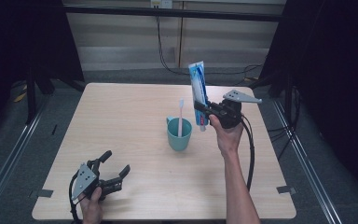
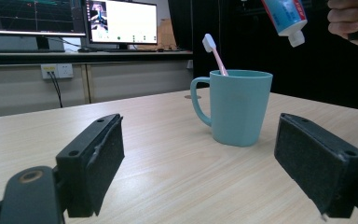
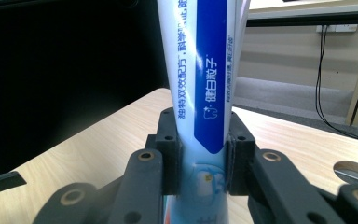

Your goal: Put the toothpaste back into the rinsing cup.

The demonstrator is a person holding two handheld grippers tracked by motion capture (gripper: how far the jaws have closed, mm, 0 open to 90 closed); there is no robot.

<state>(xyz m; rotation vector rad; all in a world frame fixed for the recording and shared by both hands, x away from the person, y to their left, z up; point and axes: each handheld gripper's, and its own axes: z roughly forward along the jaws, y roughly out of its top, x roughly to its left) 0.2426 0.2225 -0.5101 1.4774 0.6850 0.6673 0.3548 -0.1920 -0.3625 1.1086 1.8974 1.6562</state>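
A toothpaste tube point(image 1: 198, 95) is clamped in the right tool point(image 1: 204, 110), cap end down and the flat crimped end up. In the right gripper view the two pads are seen pressed against the tube's point(image 3: 200, 93) lower body from either side. The tube is held in the air above the table point(image 1: 135, 116), toward its right edge and just right of a teal mug point(image 1: 179, 134), which stands near the middle of the table. A pink toothbrush point(image 1: 180, 116) is already stood in the mug, bristles up. From the left gripper view the white cap point(image 2: 297, 38) is seen hanging above and to the right of the mug's point(image 2: 235, 106) rim, not yet over the opening.

The left tool point(image 1: 113, 169) is rested near the front left corner of the table with its jaws wide apart and nothing between them, pointed toward the mug.

Judged from this, the work is partly done: the brush is in place and the tube is picked up and lifted. What appears to be left is for the tube to be brought over the mug, lowered in beside the brush cap first, and released. The tube is not yet touching mug or brush.
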